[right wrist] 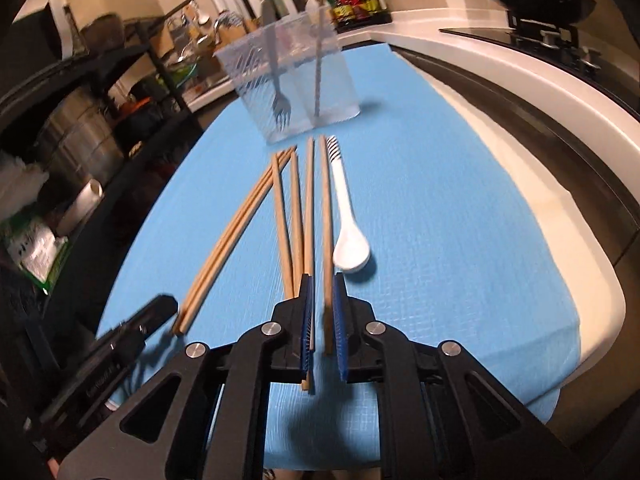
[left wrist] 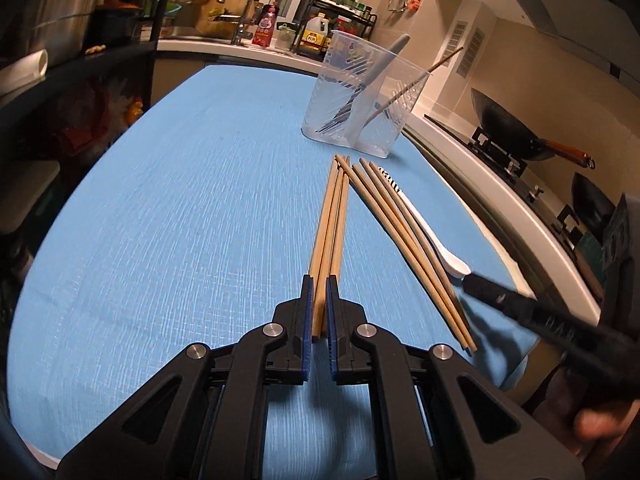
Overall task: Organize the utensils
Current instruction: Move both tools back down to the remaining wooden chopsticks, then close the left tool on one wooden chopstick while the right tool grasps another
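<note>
Several wooden chopsticks lie on the blue cloth. My left gripper is shut on the near end of one bundle of chopsticks; it shows in the right wrist view as left gripper. My right gripper is closed around two chopsticks of the other group, one against each pad, with a thin gap between them. A white spoon lies just right of them, bowl toward me. Beyond stands a clear two-compartment holder with a fork in the left compartment and one chopstick in the right.
A stove with a black wok runs along the white counter to the right of the cloth. Dark shelves with pots stand to the left. A bottle rack and a sink are at the back.
</note>
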Motion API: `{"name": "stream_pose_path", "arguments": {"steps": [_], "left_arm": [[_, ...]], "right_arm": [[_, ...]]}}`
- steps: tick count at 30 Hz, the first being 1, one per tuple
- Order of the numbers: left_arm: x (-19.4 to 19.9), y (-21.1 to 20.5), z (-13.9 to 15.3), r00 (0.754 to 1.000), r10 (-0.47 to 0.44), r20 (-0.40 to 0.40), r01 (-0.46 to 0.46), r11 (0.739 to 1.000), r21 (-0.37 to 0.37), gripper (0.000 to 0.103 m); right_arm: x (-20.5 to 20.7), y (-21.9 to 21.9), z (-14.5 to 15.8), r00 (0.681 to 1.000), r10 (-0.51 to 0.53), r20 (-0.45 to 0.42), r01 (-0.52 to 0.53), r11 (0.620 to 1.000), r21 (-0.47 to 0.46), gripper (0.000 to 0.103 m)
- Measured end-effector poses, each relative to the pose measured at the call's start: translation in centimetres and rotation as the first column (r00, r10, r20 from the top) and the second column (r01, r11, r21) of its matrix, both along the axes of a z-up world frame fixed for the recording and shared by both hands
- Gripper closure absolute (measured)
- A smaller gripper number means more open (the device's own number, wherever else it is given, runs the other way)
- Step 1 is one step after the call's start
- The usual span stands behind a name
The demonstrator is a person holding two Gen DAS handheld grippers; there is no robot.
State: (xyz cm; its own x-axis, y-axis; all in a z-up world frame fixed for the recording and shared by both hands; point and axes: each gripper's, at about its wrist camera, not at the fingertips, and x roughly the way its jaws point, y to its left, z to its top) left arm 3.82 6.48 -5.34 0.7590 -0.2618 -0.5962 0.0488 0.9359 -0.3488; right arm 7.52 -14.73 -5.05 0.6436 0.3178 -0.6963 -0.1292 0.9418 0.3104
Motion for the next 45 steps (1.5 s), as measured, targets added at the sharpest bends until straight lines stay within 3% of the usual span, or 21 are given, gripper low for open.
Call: {"name": "stream_pose_path", "arguments": {"steps": [3,8,13,18,22,24,30,34,45], "left_arm": [[0.3,0.0,-0.5,1.0,-0.002,-0.002,0.002,1.0,-0.001,0.097],[0.3,-0.3,-0.5,1.0,-0.001,0.004,0.001,1.0,-0.002,0.097],[0.1,-0.2,-0.7,0.999,0.032,-0.005,-0.032,0.998,0.056,0.094],[-0.3,-1.7,-0.5,1.0,-0.003,0.011,0.002,0.988,0.152,0.094],[-0.8,-3.2,-0.5,0.999,-0.02,0.045,0.006,0.955,0.296,0.094],[-1.1,-3.6,-0.5,0.998,-0.014,0.068,-0.009,0.945,0.328,0.094],[-1.4,-3.1,-0.5,0.995,0.011,0.1,-0.041,0.955,0.294,0.097],[-1.2,-2.6,-0.5,0.994,0.046,0.103,-0.072,0.962,0.263,0.098],[-0.9,-2.1,-0.6,0.993,0.073,0.095,-0.094,0.965,0.246,0.098]], "right_arm": [[0.0,0.7,-0.6,1.0,-0.007,-0.008,0.006,0.998,-0.066,0.09],[-0.2,1.0,-0.6,1.0,-0.012,0.0,0.012,0.995,-0.099,0.093],[-0.7,1.3,-0.5,1.0,-0.01,0.015,0.012,0.988,-0.155,0.098],[-1.4,1.2,-0.5,1.0,-0.009,0.019,0.012,0.985,-0.172,0.098],[-1.4,1.6,-0.5,1.0,0.0,0.016,0.003,0.982,-0.191,0.097],[-1.4,1.7,-0.5,1.0,-0.001,0.022,0.006,0.98,-0.197,0.097],[-1.5,2.0,-0.5,0.999,0.006,0.036,0.002,0.974,-0.225,0.098],[-1.8,2.8,-0.4,0.998,0.024,0.062,-0.005,0.955,-0.297,0.098],[-1.8,3.2,-0.5,0.996,0.032,0.082,-0.006,0.955,-0.297,0.097]]}}
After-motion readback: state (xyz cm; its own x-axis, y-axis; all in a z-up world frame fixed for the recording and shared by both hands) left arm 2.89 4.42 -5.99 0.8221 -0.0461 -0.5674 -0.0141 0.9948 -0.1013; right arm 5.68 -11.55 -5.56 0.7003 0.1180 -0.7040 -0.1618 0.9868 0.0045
